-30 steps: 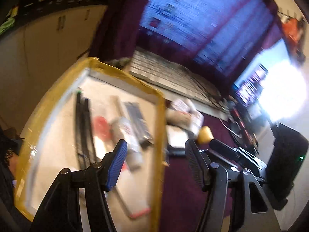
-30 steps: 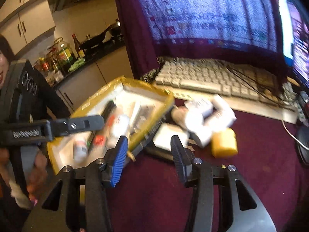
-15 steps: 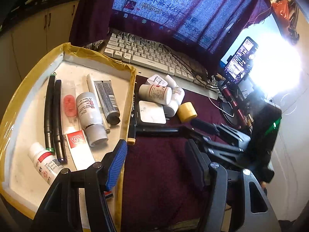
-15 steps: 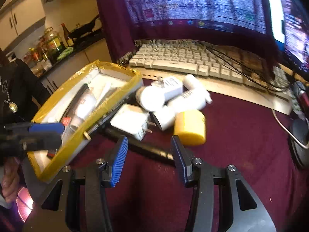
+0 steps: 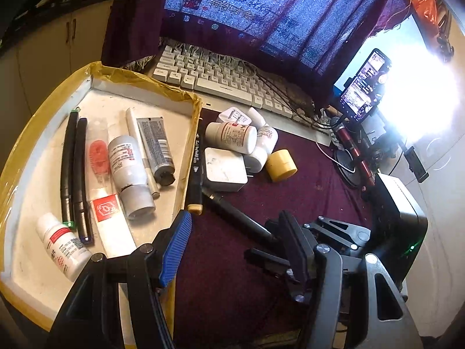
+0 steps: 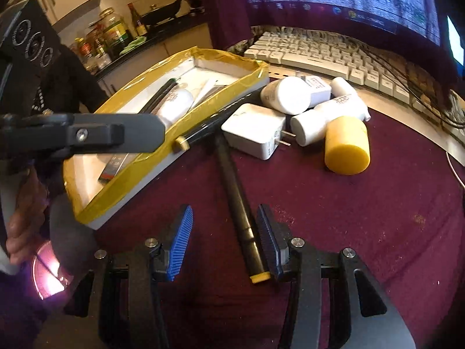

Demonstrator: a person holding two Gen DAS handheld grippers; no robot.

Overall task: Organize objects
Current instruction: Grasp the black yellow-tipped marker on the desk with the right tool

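A yellow-taped tray holds pens, tubes and white bottles. Beside it on the maroon cloth lie a black marker with a yellow cap, a white charger, white bottles and a yellow cylinder. A black pen with a yellow end lies between the pads of my right gripper. Its jaws are closing; the pen rests by the right pad, and the left pad stands apart from it. My left gripper hangs open over the tray's near corner, holding nothing.
A white keyboard with cables runs behind the pile, under a draped monitor. A phone on a stand and a black box stand at the right. A person's hand shows at the left. Kitchen jars line a far counter.
My right gripper has come down over the black pen and its jaws have narrowed around it. The left gripper's view swung and steadied over the tray; its jaws keep the same gap.
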